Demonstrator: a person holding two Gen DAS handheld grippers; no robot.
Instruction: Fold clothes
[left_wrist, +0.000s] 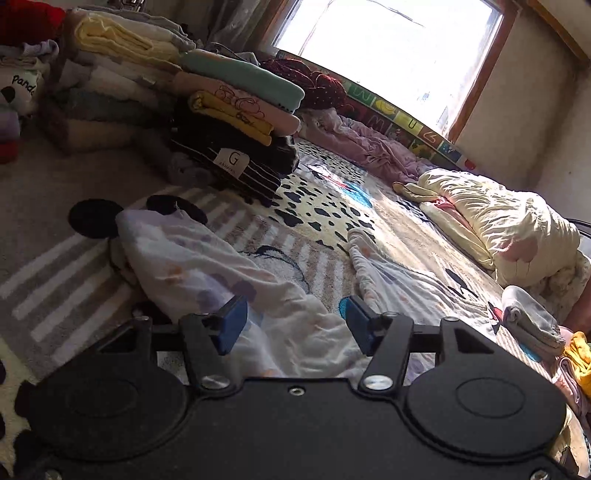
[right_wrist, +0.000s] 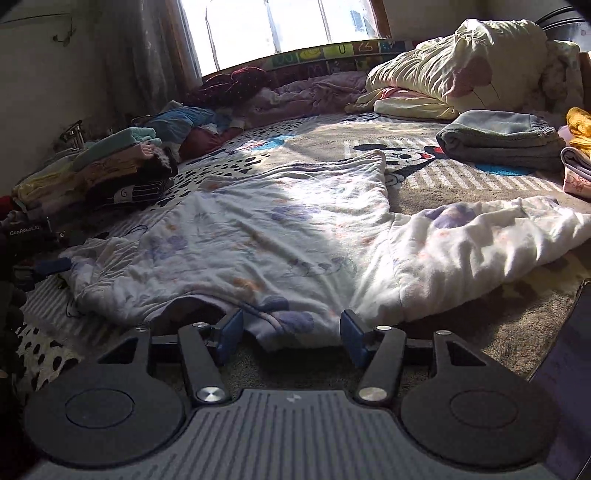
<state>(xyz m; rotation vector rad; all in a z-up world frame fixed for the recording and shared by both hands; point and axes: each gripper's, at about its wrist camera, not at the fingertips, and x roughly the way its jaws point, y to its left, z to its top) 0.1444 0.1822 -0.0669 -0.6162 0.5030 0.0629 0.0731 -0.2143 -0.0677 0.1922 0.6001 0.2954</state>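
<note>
Right wrist view: my right gripper (right_wrist: 291, 332) has its blue-padded jaws spread wide, nothing between them. They straddle the near hem of the white floral-print cotton garment (right_wrist: 266, 236), pads just short of the cloth edge. The garment lies spread flat on the cartoon-print plush blanket (right_wrist: 461, 184), one sleeve (right_wrist: 480, 240) flung out to the right, bunched and partly turned over. Beyond it, a folded grey fleece piece (right_wrist: 502, 142) sits on the blanket, well apart from the garment. A crumpled pale-yellow quilt (right_wrist: 461, 55) is behind that, near the window (right_wrist: 277, 26).

Left wrist view: my left gripper (left_wrist: 295, 325) is also spread, empty, hovering over the same garment's fabric; can't tell if the pads touch it. A sleeve (left_wrist: 177, 251) runs off to the left ahead of the fingers. Further out, a stack of folded clothes (left_wrist: 236, 122) stands on the blanket, black striped item at the bottom, mint-green one on top. A larger pile of folded towels and blankets (left_wrist: 110, 74) sits just left of it.
</note>
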